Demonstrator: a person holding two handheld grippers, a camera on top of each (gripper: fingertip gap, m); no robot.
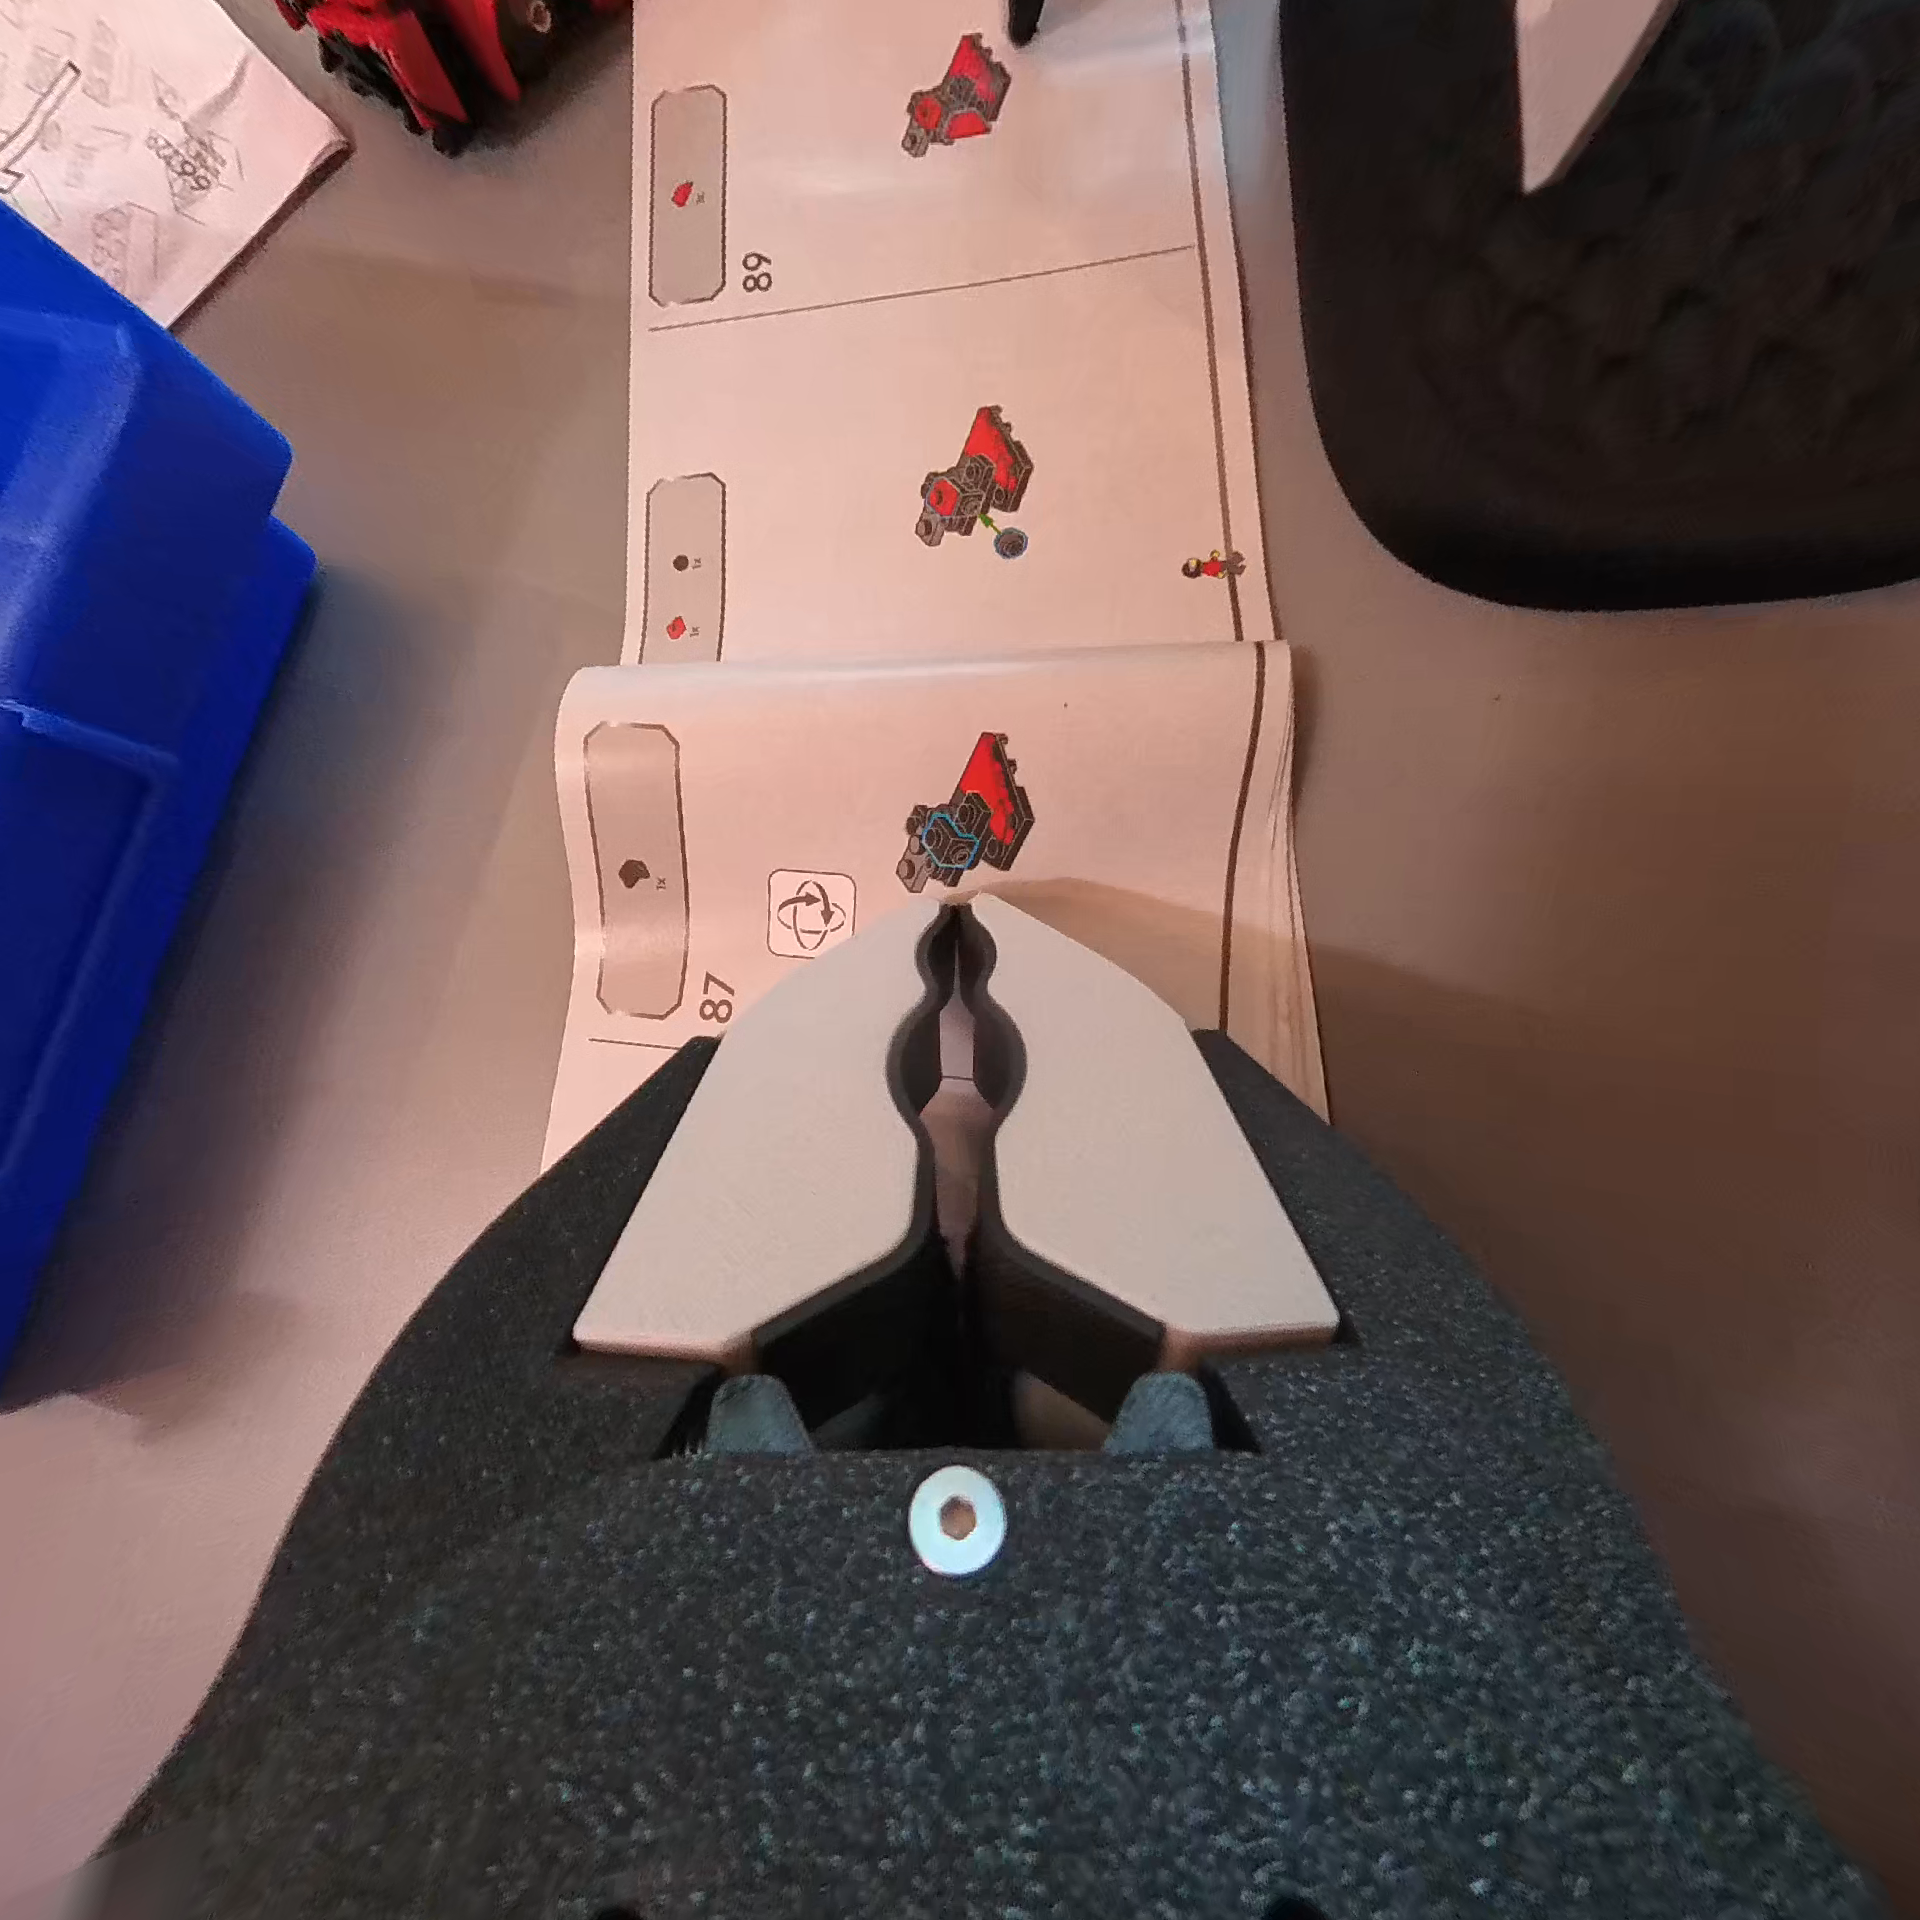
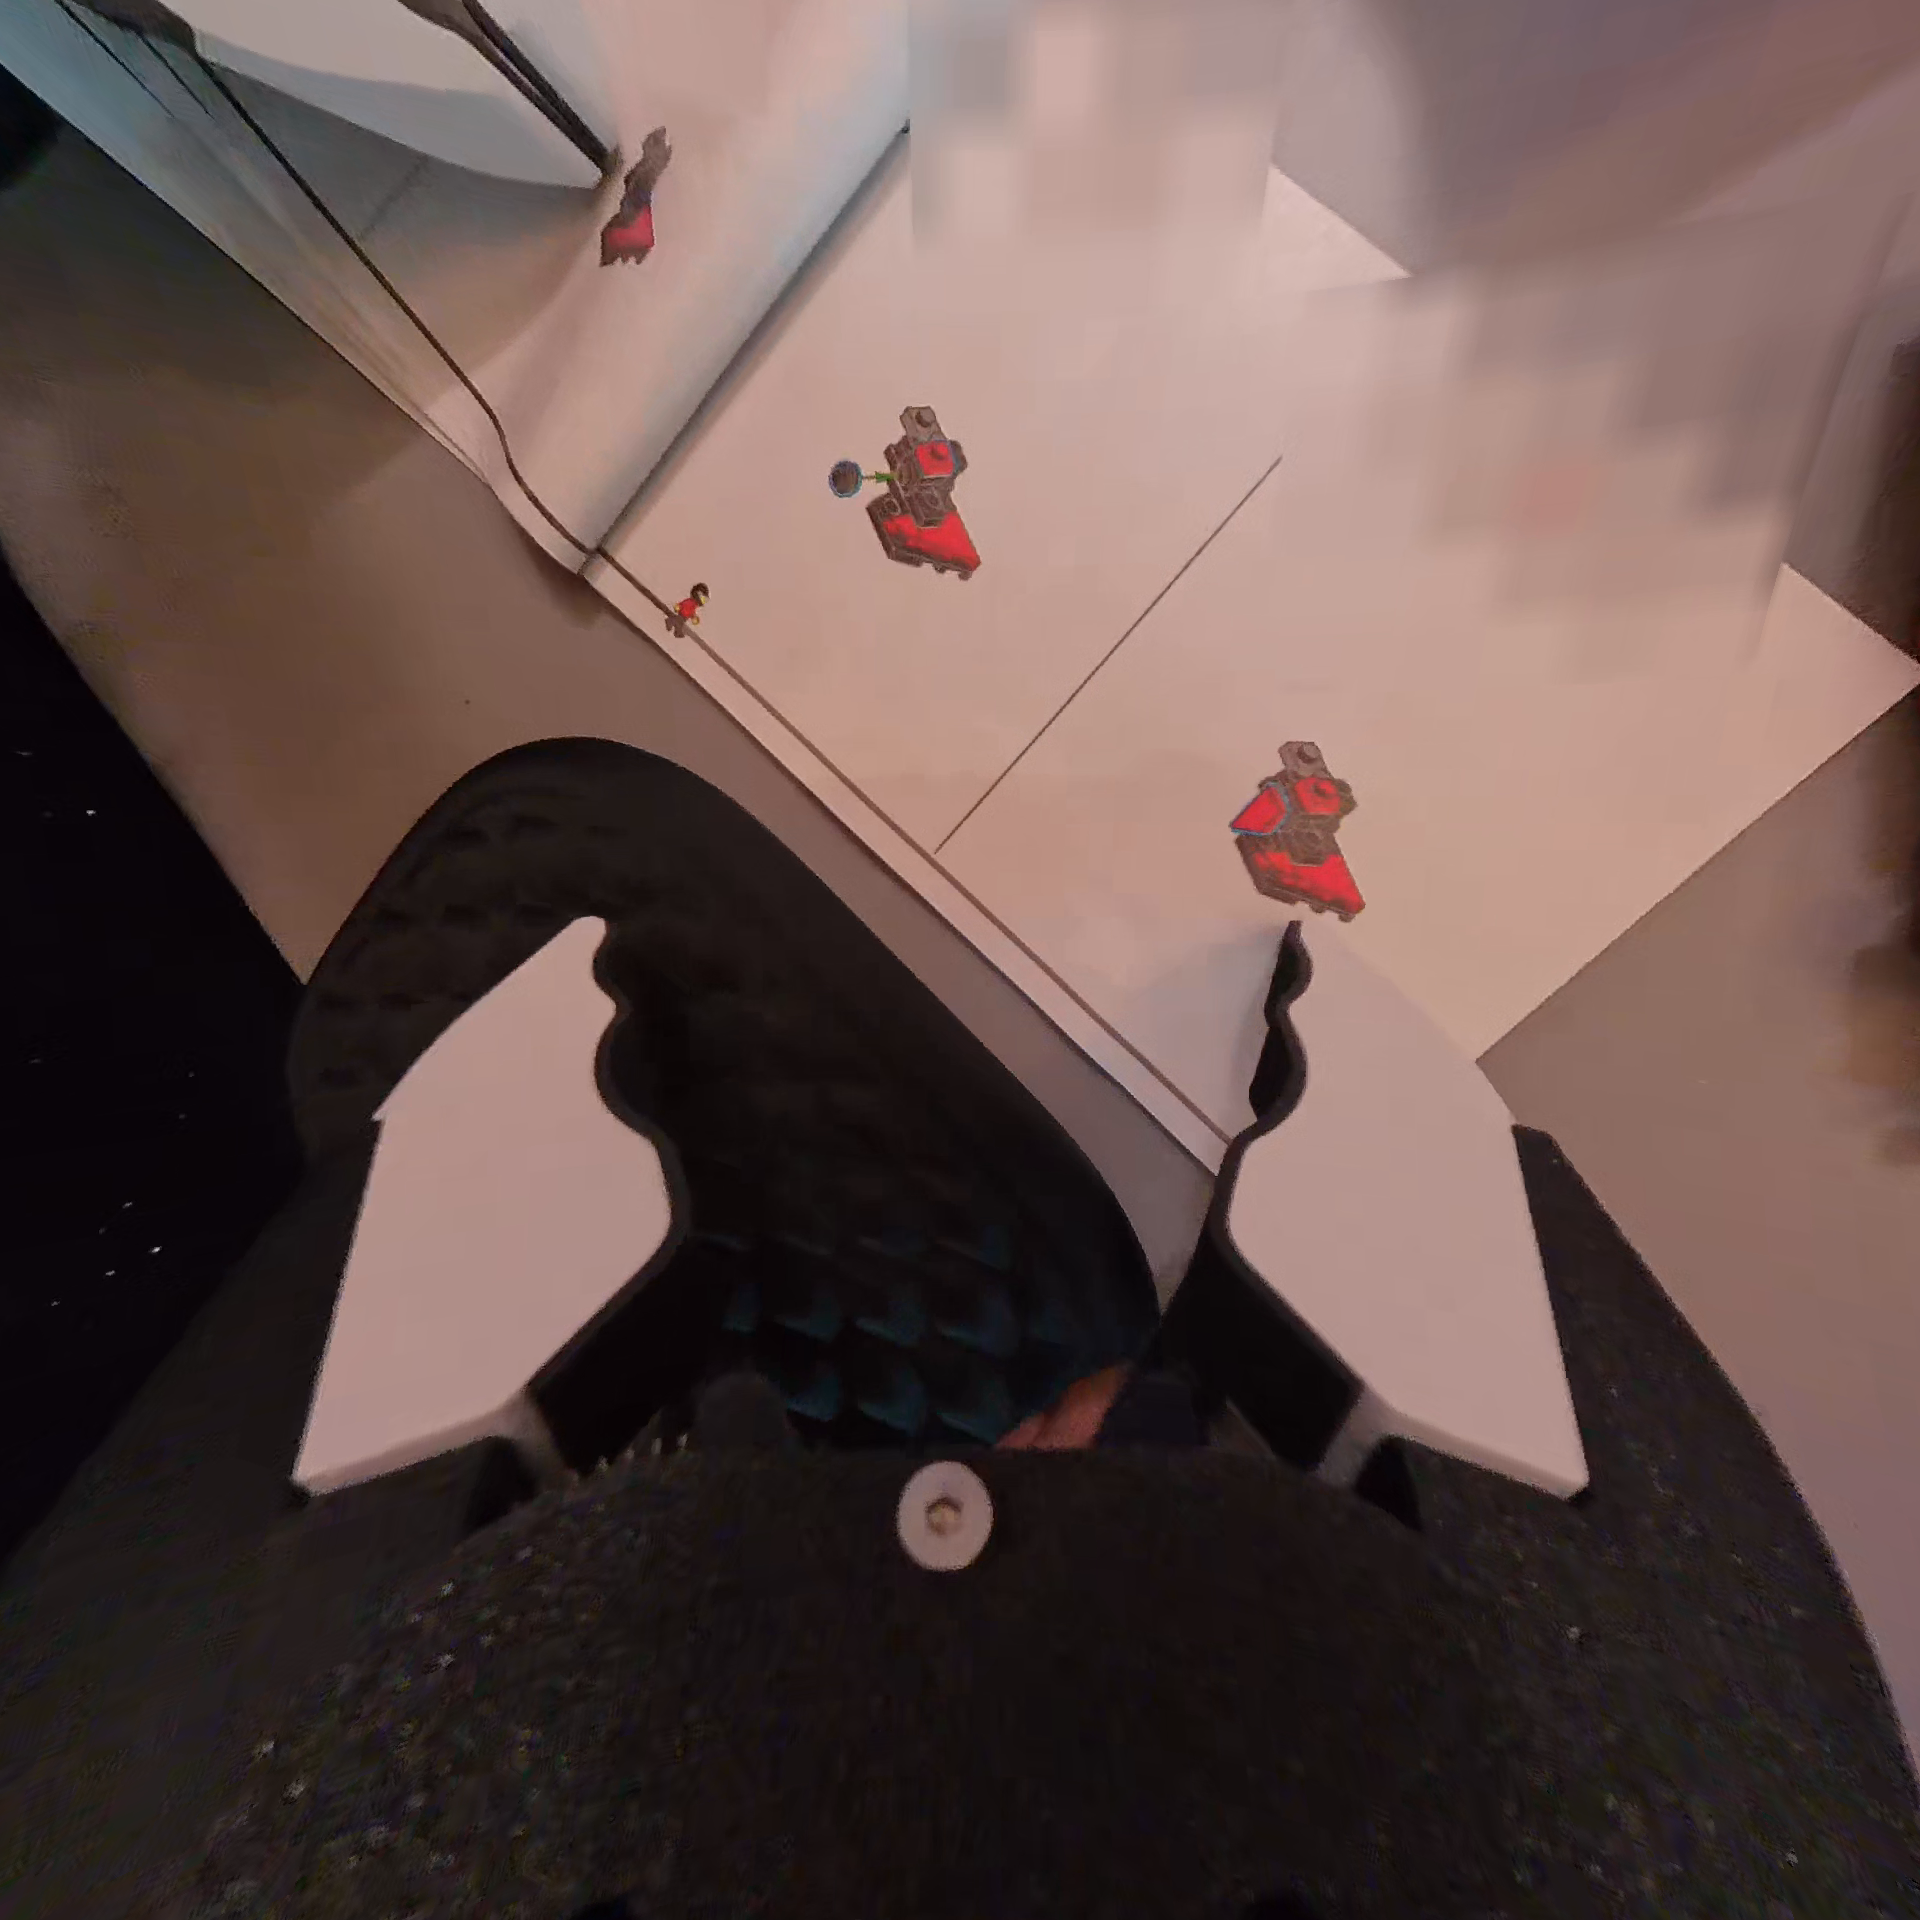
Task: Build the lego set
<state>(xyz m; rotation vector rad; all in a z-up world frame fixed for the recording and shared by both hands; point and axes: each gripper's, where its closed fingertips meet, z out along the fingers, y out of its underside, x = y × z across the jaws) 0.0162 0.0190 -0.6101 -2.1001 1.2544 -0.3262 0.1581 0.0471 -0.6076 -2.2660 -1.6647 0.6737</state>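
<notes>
The instruction booklet (image 1: 935, 416) lies open on the grey table, with pictures of a red and black model on it. My left gripper (image 1: 956, 912) is shut, its tips pinching the near page (image 1: 831, 769), which is lifted and curled. My right gripper (image 2: 945, 925) is open and empty, hovering over the booklet's (image 2: 1039, 675) edge. Its black body also shows at the top right of the left wrist view (image 1: 1610, 364). A partly built red and black lego model (image 1: 436, 52) stands at the far left top.
A blue bin (image 1: 125, 727) stands at the left, close to the booklet. A printed paper sheet (image 1: 135, 135) lies beyond it. In the right wrist view a black textured gripper body (image 2: 831, 1091) sits between my right fingers. The upper right there is blurred.
</notes>
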